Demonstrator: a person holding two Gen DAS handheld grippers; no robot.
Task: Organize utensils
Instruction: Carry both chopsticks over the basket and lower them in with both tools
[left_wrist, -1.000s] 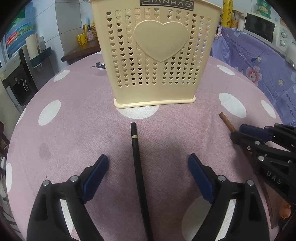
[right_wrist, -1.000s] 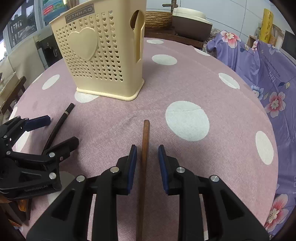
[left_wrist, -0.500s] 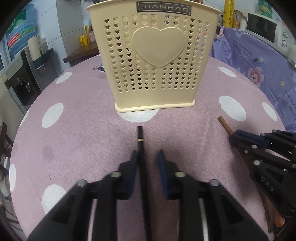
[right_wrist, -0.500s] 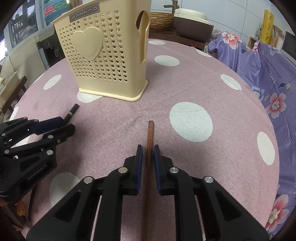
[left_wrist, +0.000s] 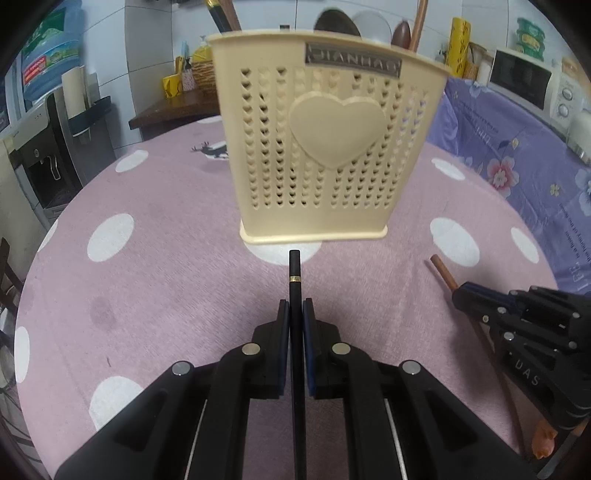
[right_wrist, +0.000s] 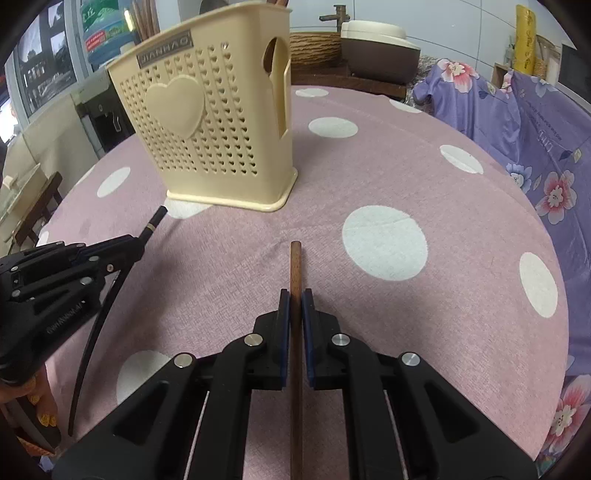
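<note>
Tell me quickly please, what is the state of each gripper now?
Left gripper: closed on the black utensil handle.
Right gripper: closed on the brown wooden utensil handle.

Cream utensil holder (right_wrist: 207, 140) bears a "JIANHAO" plate (right_wrist: 165, 49)

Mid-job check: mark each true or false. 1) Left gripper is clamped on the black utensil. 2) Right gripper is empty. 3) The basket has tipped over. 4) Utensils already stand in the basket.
1) True: the left gripper is shut on the black utensil.
2) False: the right gripper is shut on the brown wooden utensil.
3) False: the cream basket stands upright on the polka-dot tablecloth.
4) True: handles stick out above its rim.
</note>
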